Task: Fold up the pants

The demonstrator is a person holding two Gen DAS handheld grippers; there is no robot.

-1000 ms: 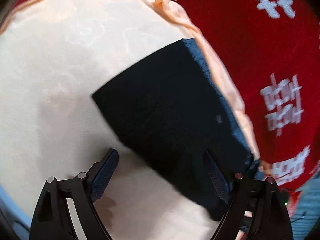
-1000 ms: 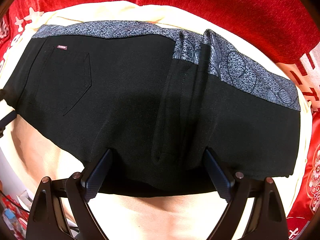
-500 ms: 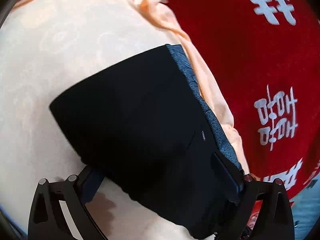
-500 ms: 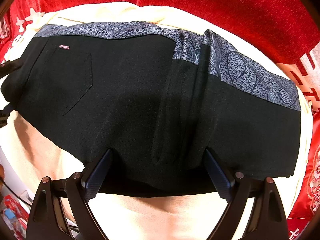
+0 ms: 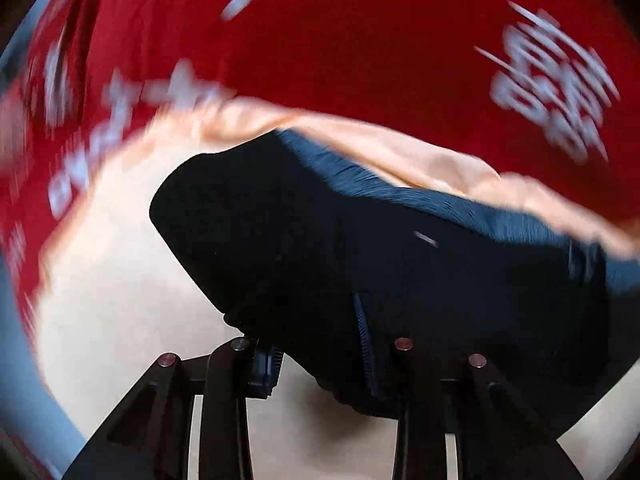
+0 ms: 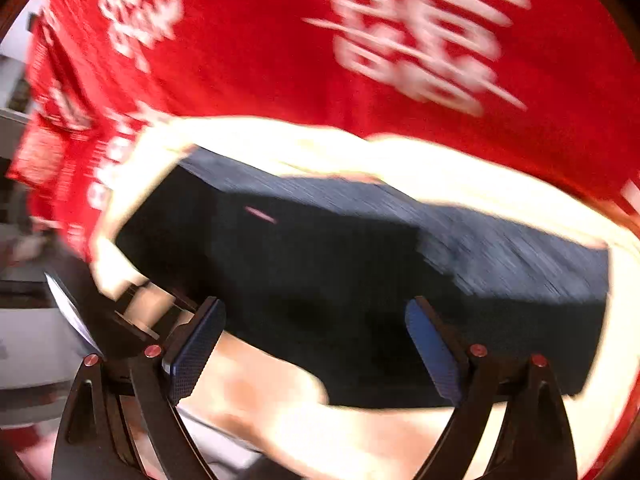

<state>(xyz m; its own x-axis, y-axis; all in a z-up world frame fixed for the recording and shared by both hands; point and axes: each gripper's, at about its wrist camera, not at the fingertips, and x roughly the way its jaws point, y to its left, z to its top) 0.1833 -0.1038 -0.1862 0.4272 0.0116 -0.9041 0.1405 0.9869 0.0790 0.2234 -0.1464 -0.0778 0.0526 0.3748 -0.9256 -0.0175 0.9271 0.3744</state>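
Left wrist view: blurred.
Pants: black, folded, lying on cream cloth; patterned waistband toward red fabric.
Left gripper: jaws narrowed, pinching the near edge of the pants.
Right wrist view: blurred.
Pants: same bundle on cream cloth; red fabric with white characters behind.
Right gripper: jaws wide, 2 pads bare, low just beside the near edge; contact unclear.
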